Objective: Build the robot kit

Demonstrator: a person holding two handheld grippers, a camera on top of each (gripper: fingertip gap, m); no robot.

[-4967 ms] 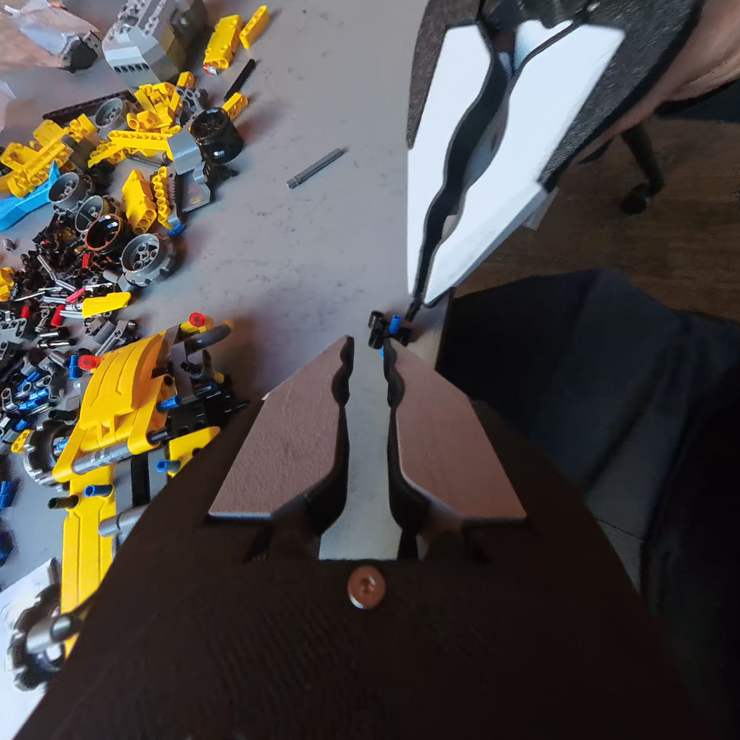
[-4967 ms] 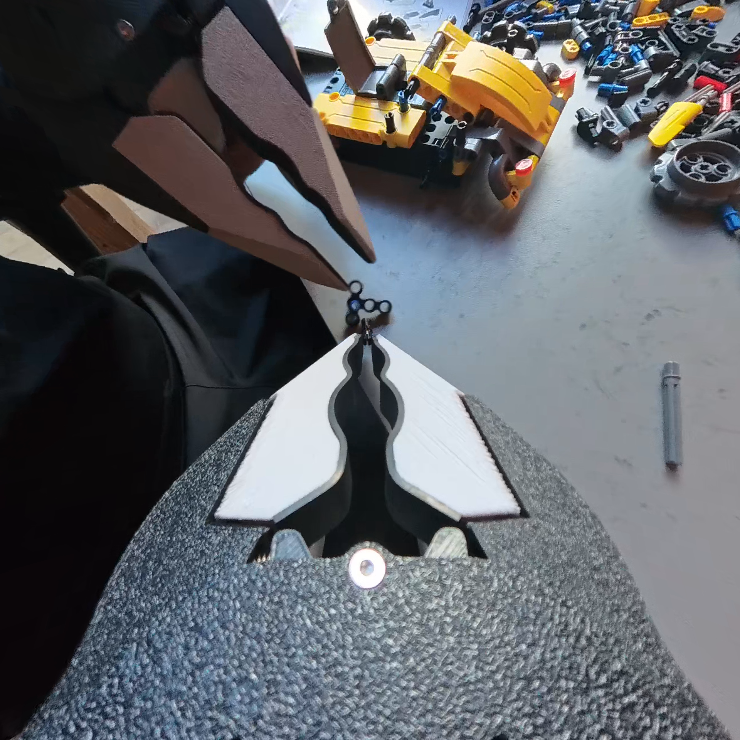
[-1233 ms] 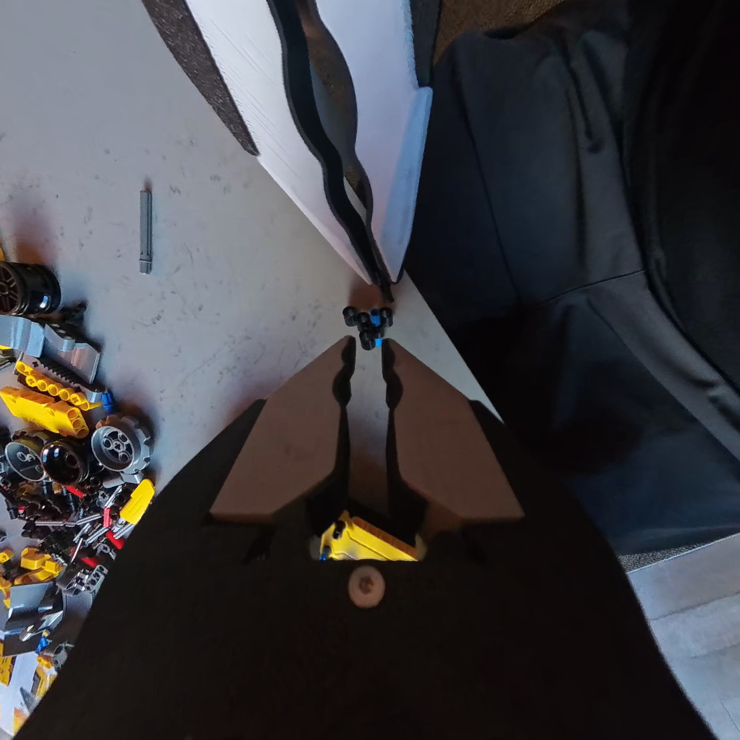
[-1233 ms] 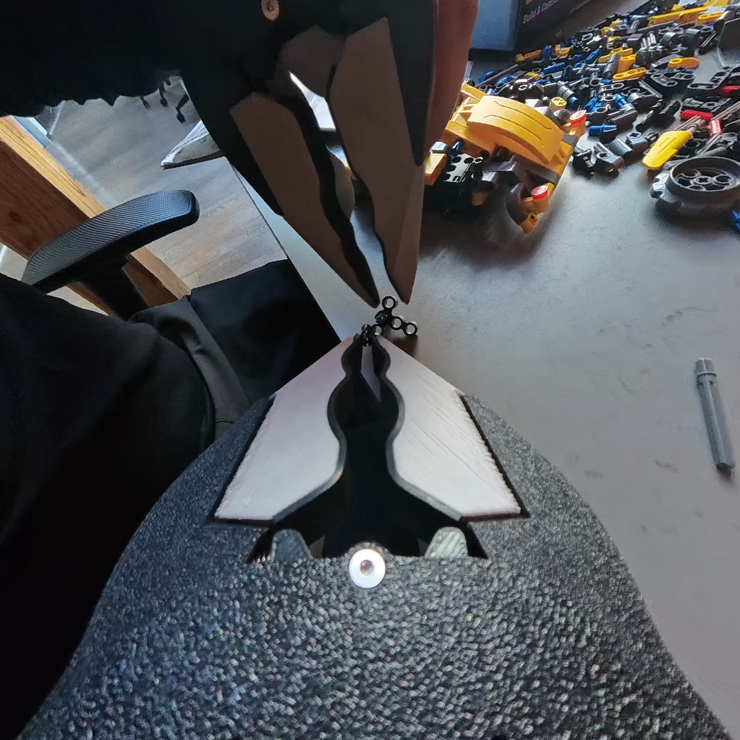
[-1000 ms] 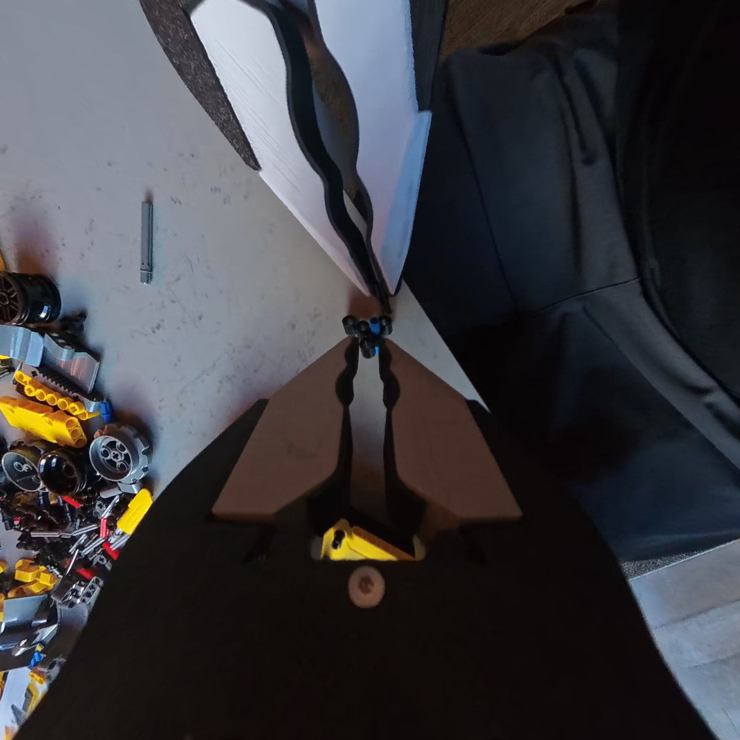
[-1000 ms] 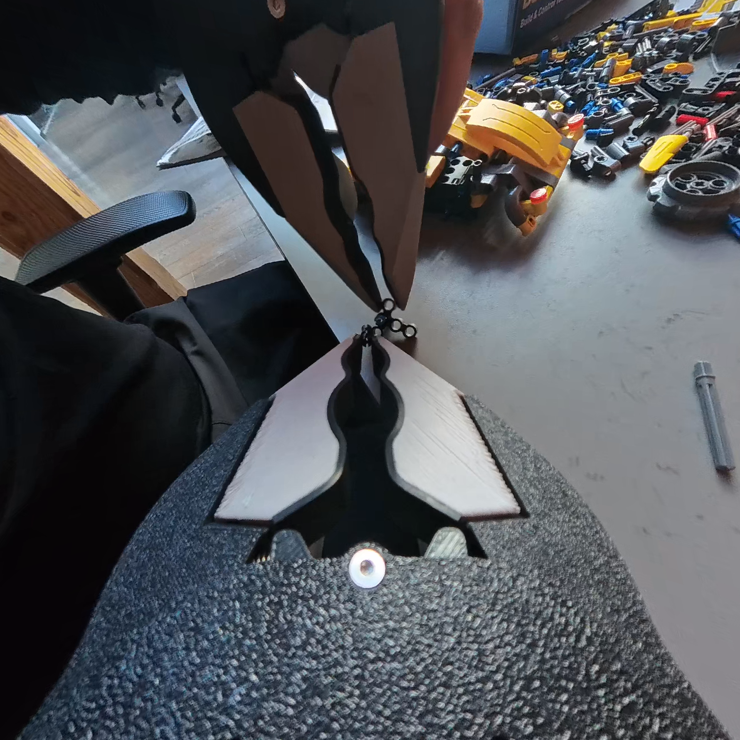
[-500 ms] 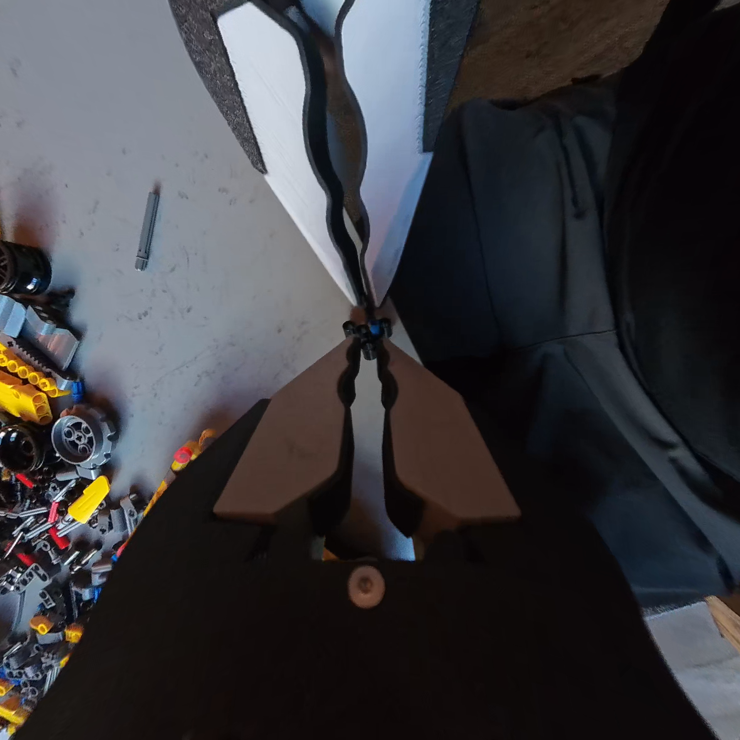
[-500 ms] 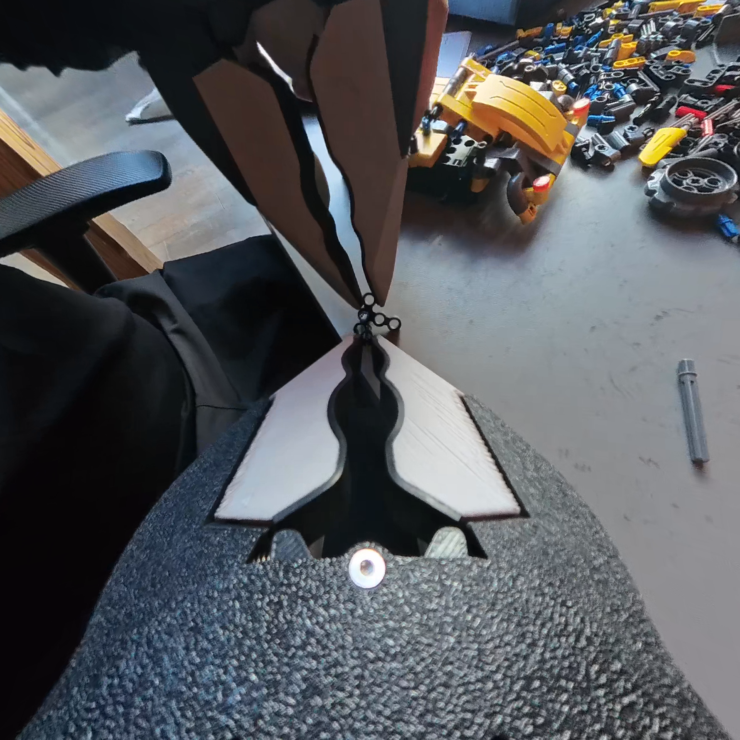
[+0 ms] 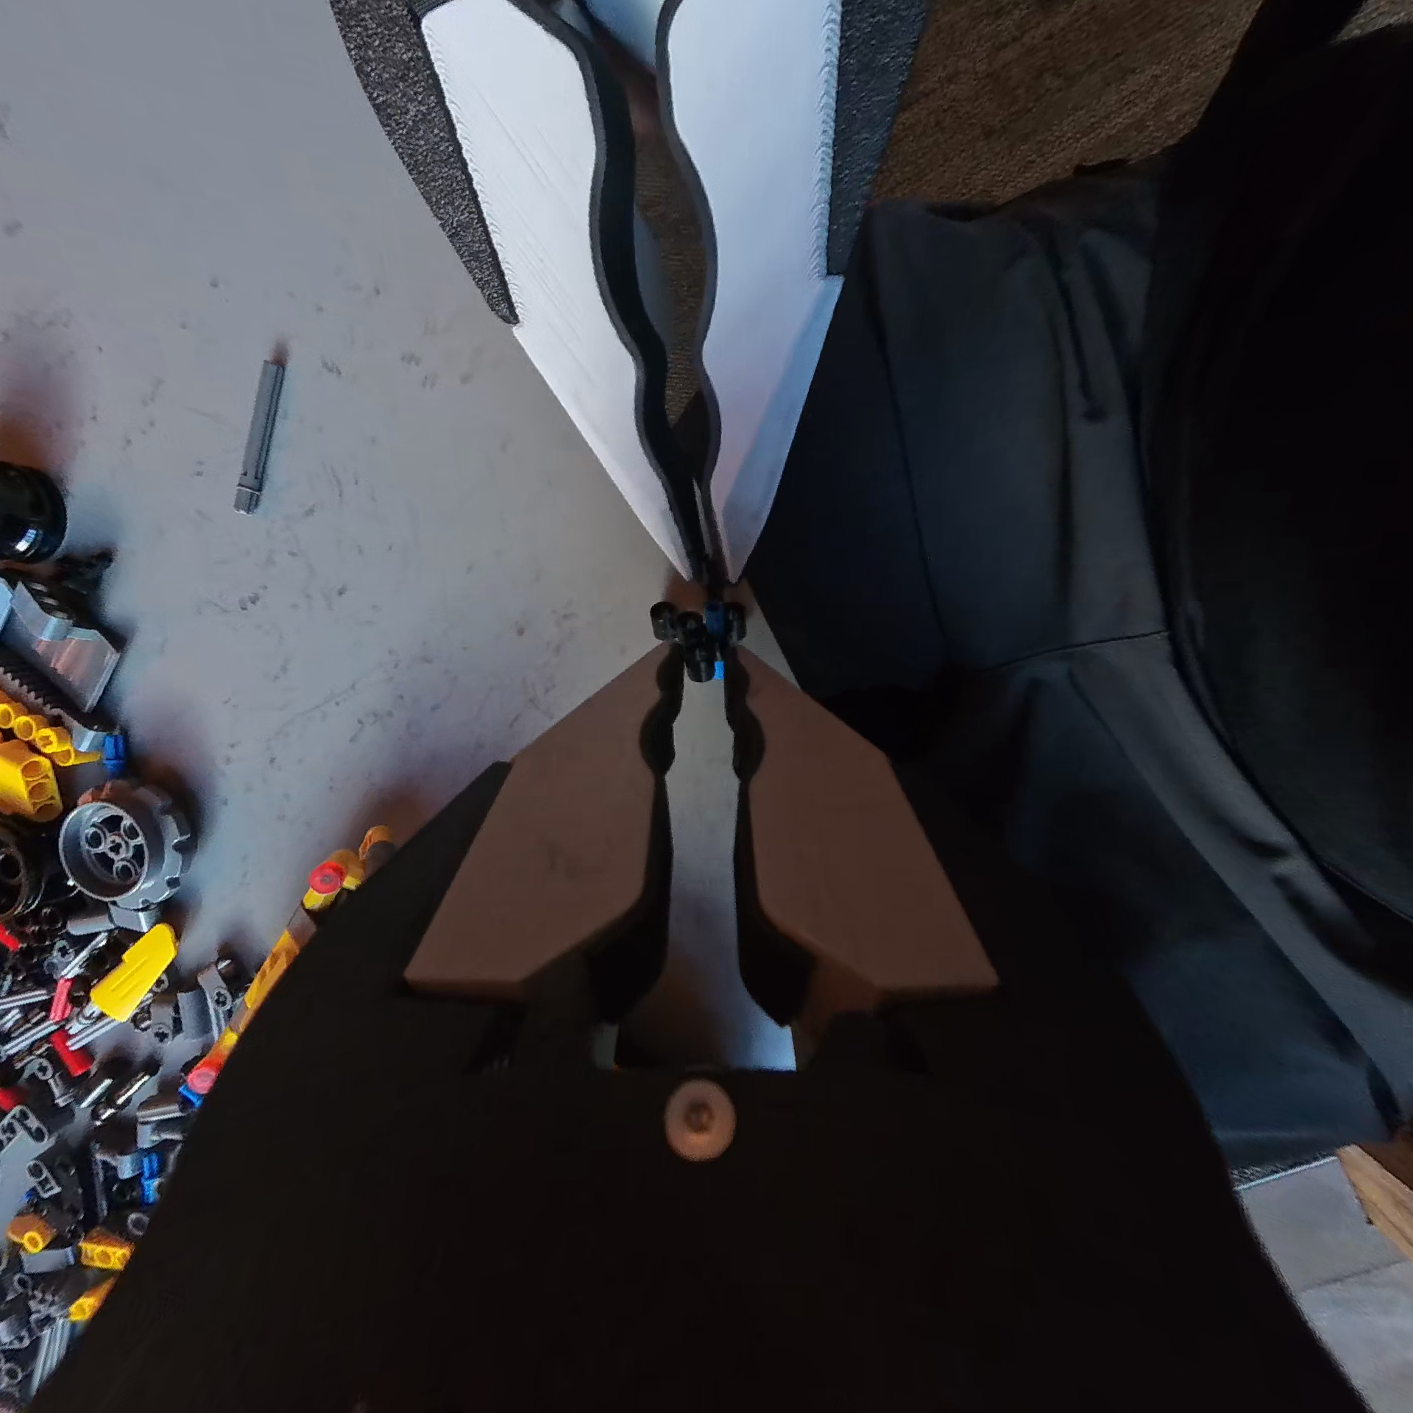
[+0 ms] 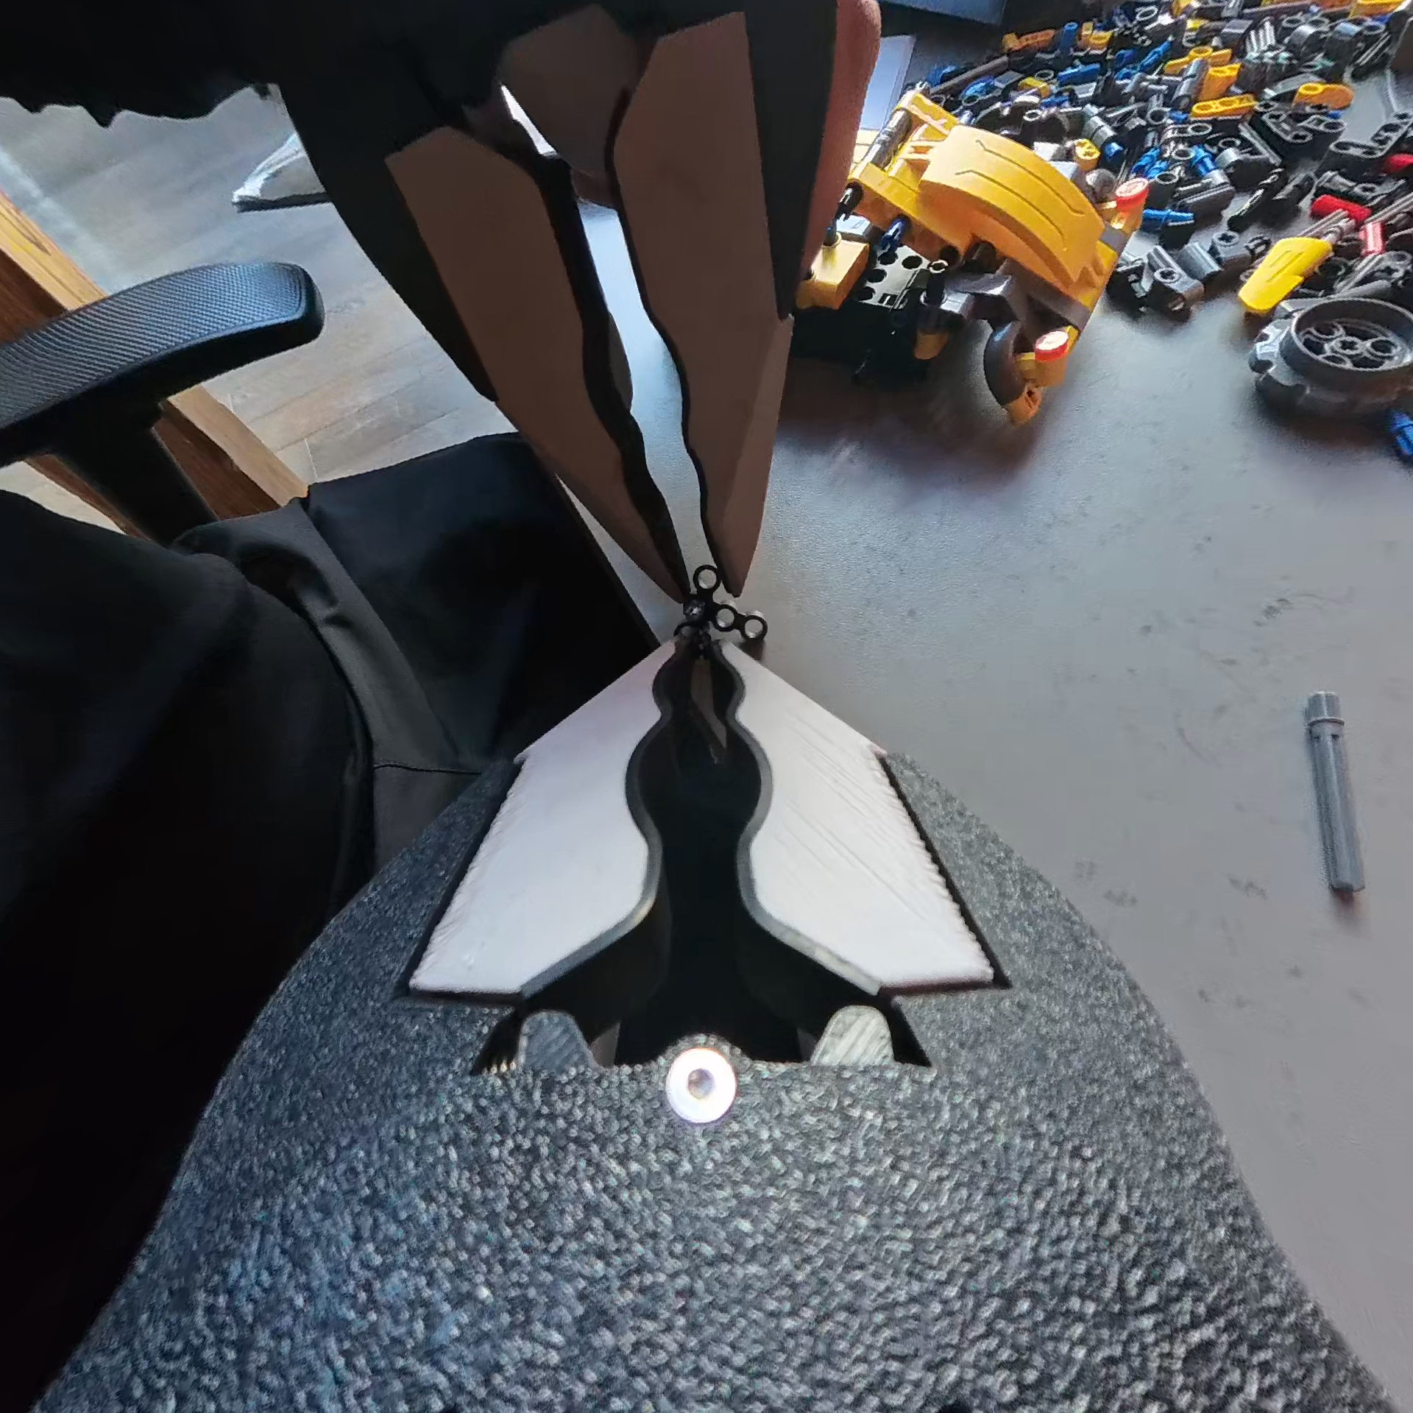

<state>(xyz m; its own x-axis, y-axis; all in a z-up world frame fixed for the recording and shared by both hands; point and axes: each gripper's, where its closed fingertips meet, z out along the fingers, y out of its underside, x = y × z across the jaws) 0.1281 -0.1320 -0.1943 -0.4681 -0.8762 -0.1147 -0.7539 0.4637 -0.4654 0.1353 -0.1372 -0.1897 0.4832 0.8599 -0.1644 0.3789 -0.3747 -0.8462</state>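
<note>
The small black connector piece [image 9: 692,628] hung in the air between my two grippers, just at the near edge of the grey table [image 10: 1032,612] and partly over the dark clothing on my lap [image 9: 1070,497]. I think this was the main danger: the hold on both sides was only by the very tips. If one side slipped or twisted, the piece could spring out and fall off the table edge into the dark fabric, where a black part is hard to find. My left gripper [image 9: 697,671] was almost closed, with only a narrow slot between its brown fingers, and its tips pinched one small lobe of the piece (a blue pin showed there). My right gripper [image 10: 697,648] was closed nearly to touching, and its white tips clamped a thin black end of the same piece; I could not tell exactly which part this was. The two grippers met nose to nose, nearly in one line, the left one coming steeply from above in the right wrist view. A pull or turn from either side could also, I judge, bend the joint apart. The grey axle [image 10: 1334,795], the yellow half-built vehicle [image 10: 986,199] and the pile of loose parts [image 9: 92,994] lay well apart on the table.
</note>
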